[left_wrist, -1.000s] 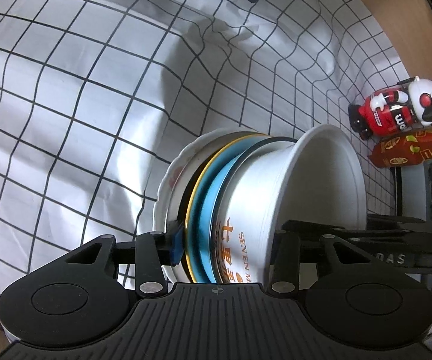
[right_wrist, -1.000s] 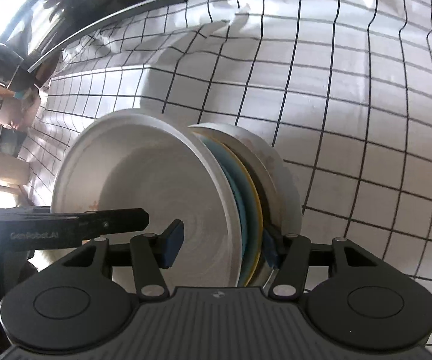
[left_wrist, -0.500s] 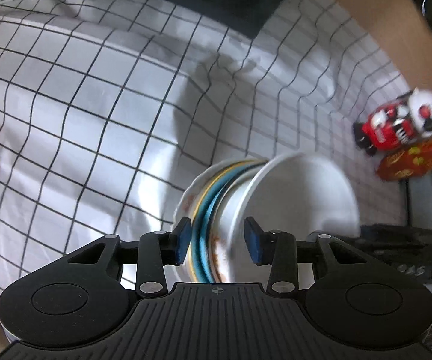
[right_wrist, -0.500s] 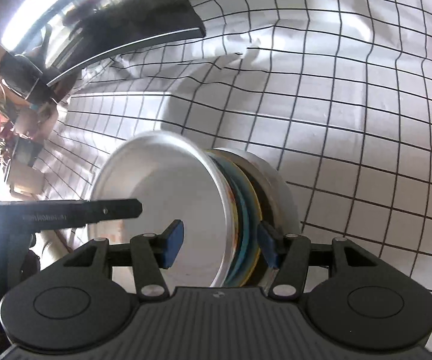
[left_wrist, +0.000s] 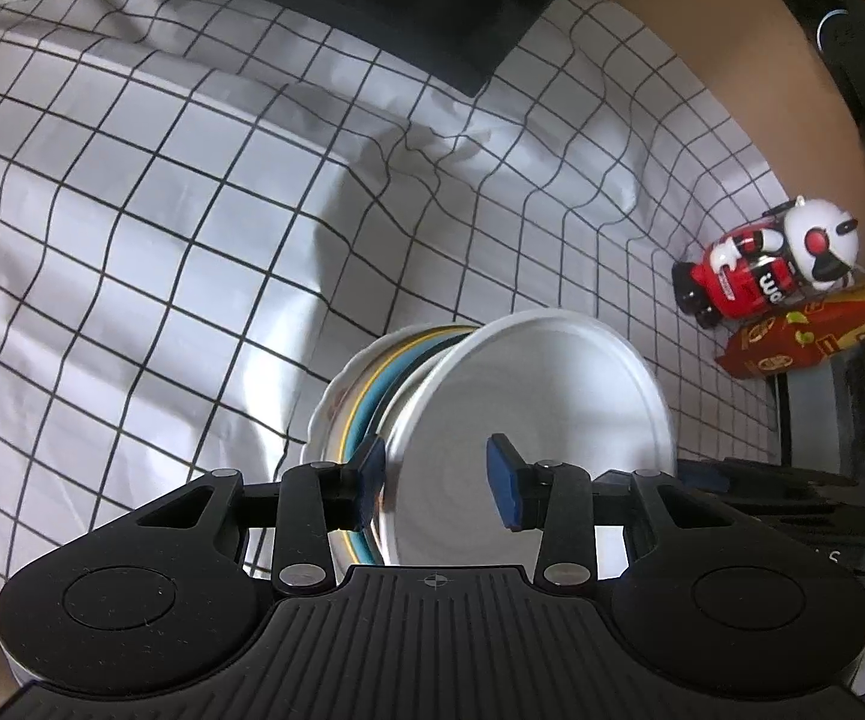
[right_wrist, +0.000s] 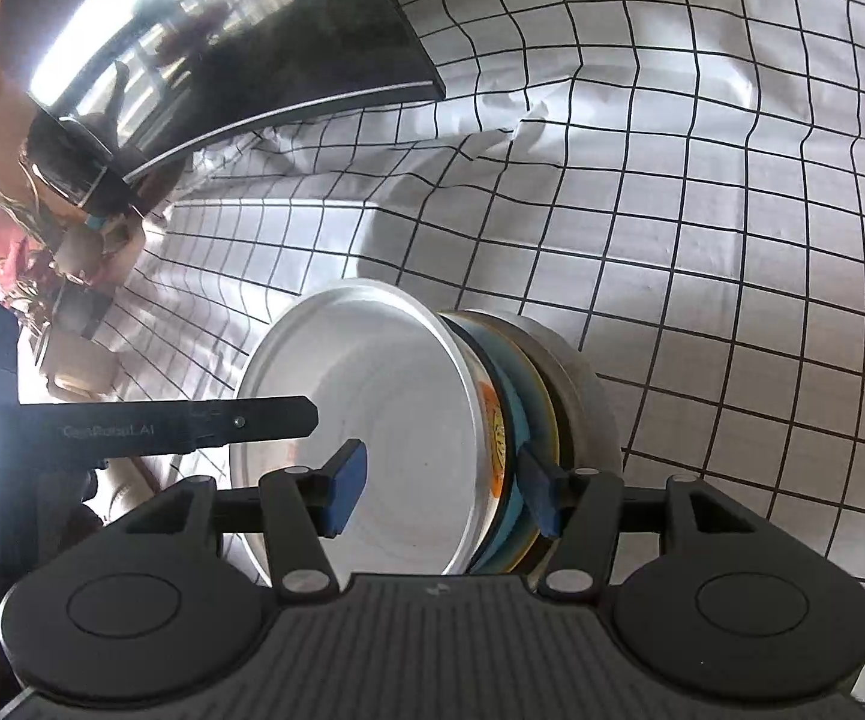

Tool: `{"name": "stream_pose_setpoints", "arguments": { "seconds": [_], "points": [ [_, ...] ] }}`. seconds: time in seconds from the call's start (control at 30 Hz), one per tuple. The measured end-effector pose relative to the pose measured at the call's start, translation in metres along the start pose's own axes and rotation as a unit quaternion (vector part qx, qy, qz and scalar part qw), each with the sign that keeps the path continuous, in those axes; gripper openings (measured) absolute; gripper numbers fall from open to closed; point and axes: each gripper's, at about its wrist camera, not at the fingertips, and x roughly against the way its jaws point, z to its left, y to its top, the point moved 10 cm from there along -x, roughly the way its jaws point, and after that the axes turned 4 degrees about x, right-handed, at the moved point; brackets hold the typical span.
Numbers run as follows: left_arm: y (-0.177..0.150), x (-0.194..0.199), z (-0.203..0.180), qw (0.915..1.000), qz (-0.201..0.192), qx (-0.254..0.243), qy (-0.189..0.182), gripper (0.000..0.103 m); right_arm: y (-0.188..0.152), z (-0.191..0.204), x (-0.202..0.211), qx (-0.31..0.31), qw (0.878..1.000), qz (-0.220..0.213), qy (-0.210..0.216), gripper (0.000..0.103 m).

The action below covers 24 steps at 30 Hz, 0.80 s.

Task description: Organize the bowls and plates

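Note:
On the checked cloth is a stack seen side-on. A white bowl sits on blue plates, which sit on a white scalloped plate. My left gripper is closing, with the bowl's wall between its jaws. One pad is outside by the plates and one hangs inside the bowl with a gap. My right gripper straddles the bowl and blue plates. One pad is inside the bowl and one is at the plates' edges. I see no pad pressing.
A red and white toy figure and a red snack packet stand at the cloth's far edge. A glossy black screen leans over the back of the cloth. The other gripper's finger reaches in beside the bowl.
Both grippers have risen and tilted, so the stack looks smaller and I see into the bowl. The left jaws have narrowed from around the whole stack to around the bowl's wall.

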Motion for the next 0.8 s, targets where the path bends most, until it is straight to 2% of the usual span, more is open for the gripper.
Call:
{"name": "stream_pose_setpoints", "arguments": {
  "seconds": [0.13, 0.23, 0.47, 0.63, 0.8],
  "points": [
    [0.002, 0.003, 0.004, 0.9998, -0.010, 0.002, 0.014, 0.039, 0.001, -0.003, 0.005, 0.001, 1.000, -0.009, -0.009, 0.056],
    [0.002, 0.000, 0.013, 0.9995, -0.011, 0.011, 0.026, 0.039, -0.002, -0.007, 0.001, -0.006, 1.000, 0.001, -0.013, 0.056],
    [-0.006, -0.015, 0.029, 0.9991, 0.012, 0.041, 0.007, 0.037, -0.013, -0.003, -0.019, -0.015, 0.999, 0.041, -0.016, 0.057],
    [-0.007, -0.020, 0.031, 0.9991, 0.016, 0.038, -0.005, 0.038, -0.009, -0.002, -0.023, -0.021, 0.998, 0.048, -0.031, 0.058],
    [-0.001, -0.022, 0.024, 0.9997, 0.006, 0.022, -0.008, 0.046, 0.000, 0.009, -0.014, 0.013, 0.998, 0.032, -0.055, 0.060]
  ]
}}
